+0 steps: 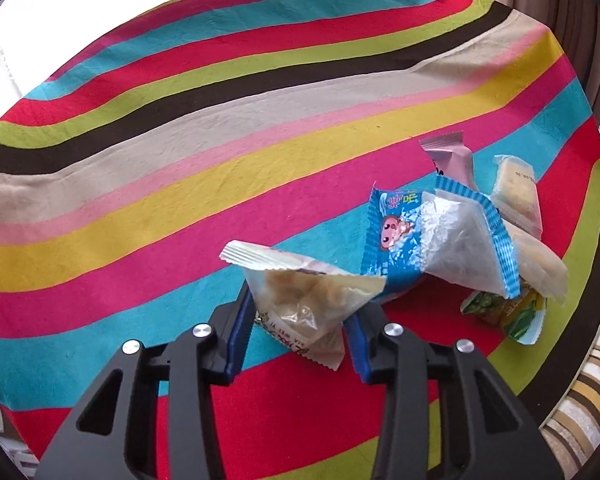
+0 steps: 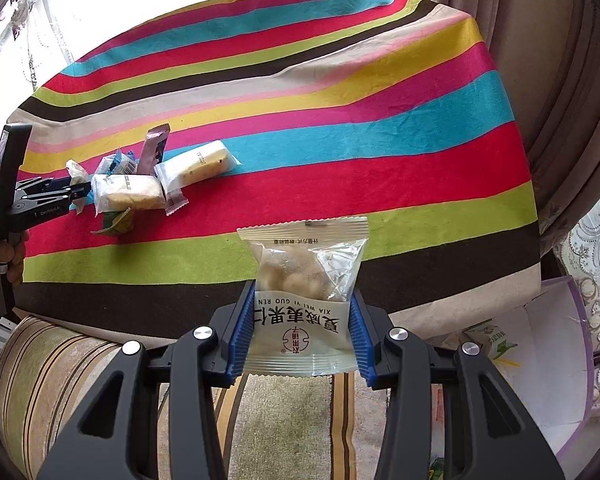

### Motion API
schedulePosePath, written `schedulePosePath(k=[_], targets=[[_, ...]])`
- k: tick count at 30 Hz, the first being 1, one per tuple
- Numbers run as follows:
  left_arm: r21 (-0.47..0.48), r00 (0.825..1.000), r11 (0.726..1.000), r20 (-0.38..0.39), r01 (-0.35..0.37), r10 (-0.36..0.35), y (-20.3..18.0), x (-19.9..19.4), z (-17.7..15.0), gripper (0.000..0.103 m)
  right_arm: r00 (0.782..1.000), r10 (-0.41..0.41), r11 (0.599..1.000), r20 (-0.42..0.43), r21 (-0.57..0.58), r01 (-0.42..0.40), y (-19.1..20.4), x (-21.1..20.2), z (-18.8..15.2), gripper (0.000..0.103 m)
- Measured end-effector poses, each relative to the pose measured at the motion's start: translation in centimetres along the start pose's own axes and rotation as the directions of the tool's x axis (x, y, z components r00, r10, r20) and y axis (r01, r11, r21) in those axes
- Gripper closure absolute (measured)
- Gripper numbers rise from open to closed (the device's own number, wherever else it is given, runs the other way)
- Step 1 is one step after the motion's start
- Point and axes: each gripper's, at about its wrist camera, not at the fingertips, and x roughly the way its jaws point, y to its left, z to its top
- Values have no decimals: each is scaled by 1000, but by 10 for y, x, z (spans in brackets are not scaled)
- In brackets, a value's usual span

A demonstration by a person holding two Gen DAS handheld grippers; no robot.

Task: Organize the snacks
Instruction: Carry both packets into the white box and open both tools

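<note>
My left gripper [image 1: 298,312] is shut on a clear nut snack packet [image 1: 300,300], held just above the striped cloth beside a pile of snacks: a blue cartoon packet [image 1: 396,236], a pink packet [image 1: 452,160], a pale biscuit packet [image 1: 516,188] and a green packet [image 1: 508,316]. My right gripper [image 2: 302,332] is shut on a white and clear nut packet [image 2: 306,292], held off the table's front edge above the rug. In the right wrist view the left gripper [image 2: 78,194] shows at the far left beside the pile, with two biscuit packets [image 2: 130,194] [image 2: 198,166].
The table carries a striped cloth [image 2: 340,152]. A white box with a purple rim [image 2: 548,360] stands on the floor at the right, with a green and white packet [image 2: 492,340] inside. Curtains [image 2: 540,80] hang at the right. A striped rug [image 2: 60,368] lies below.
</note>
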Motion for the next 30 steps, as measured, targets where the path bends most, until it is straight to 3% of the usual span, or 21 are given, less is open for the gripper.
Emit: schedulePosePath(k=[13, 21, 24, 30], targets=[[-126, 1000, 992, -27, -5, 2, -11, -35, -40, 62, 999, 29, 999, 25, 38, -30, -21, -11, -8, 60], [-198, 1000, 980, 2, -27, 28, -45, -68, -39, 62, 999, 24, 998, 34, 52, -25, -36, -16, -14, 60], [-225, 1000, 974, 21, 0, 5, -66, -78, -35, 62, 999, 20, 998, 36, 63, -22, -46, -18, -18, 60], [-232, 993, 966, 44, 115, -107, -127, -87, -20, 62, 999, 12, 994, 45, 104, -16, -74, -25, -28, 60]])
